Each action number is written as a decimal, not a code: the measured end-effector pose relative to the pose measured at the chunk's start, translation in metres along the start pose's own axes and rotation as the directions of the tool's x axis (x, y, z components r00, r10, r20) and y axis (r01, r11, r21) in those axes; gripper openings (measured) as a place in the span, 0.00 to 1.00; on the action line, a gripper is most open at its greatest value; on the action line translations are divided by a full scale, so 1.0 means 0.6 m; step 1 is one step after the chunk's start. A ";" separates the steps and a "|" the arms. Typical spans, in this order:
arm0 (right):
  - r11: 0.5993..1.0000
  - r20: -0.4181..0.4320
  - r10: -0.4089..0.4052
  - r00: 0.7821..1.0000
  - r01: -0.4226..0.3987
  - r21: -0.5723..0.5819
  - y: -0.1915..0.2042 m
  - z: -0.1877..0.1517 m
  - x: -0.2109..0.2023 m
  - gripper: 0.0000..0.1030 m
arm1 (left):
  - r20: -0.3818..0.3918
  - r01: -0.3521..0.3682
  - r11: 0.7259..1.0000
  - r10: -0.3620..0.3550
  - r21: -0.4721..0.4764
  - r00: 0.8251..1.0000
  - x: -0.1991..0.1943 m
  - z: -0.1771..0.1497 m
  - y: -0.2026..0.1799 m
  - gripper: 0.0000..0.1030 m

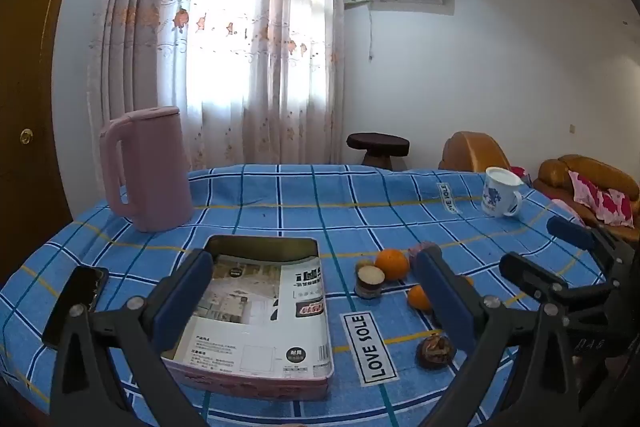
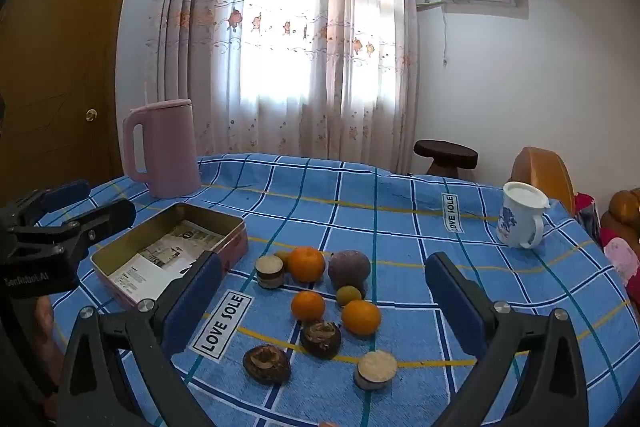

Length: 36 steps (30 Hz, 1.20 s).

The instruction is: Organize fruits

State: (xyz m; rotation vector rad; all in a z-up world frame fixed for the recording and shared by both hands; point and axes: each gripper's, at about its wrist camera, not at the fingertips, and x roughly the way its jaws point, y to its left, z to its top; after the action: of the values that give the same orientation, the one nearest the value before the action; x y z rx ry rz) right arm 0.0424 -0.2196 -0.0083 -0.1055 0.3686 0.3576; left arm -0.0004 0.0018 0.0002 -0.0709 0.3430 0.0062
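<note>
A pink tin box (image 1: 256, 383) (image 2: 236, 243) lined with printed paper lies on the blue checked tablecloth. To its right lie several fruits: three oranges (image 2: 306, 263) (image 1: 392, 264), a purple fruit (image 2: 349, 269), a small green one (image 2: 349, 295), two dark brown ones (image 2: 321, 339) (image 1: 435, 351) and two cut cream-topped pieces (image 2: 376, 369) (image 1: 370, 281). My left gripper (image 1: 316, 291) is open and empty, above the box. My right gripper (image 2: 324, 303) is open and empty, above the fruit pile; it also shows at the right of the left wrist view (image 1: 552, 251).
A pink kettle (image 1: 148, 167) (image 2: 162, 151) stands at the table's far left. A white and blue mug (image 1: 500, 193) (image 2: 520, 215) stands at the far right. A black phone (image 1: 76, 303) lies left of the box. Brown sofas (image 1: 588, 179) stand beyond the table's right edge.
</note>
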 end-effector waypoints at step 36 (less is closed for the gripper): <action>1.000 -0.001 0.002 1.000 -0.002 0.026 -0.005 -0.014 -0.002 0.99 | -0.019 -0.007 1.000 0.007 0.020 1.000 0.005 -0.010 -0.014 1.00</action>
State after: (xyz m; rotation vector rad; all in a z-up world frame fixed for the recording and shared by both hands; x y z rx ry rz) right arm 0.0395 -0.2244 -0.0151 -0.0804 0.3742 0.3544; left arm 0.0004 -0.0069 -0.0062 -0.0495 0.3623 0.0091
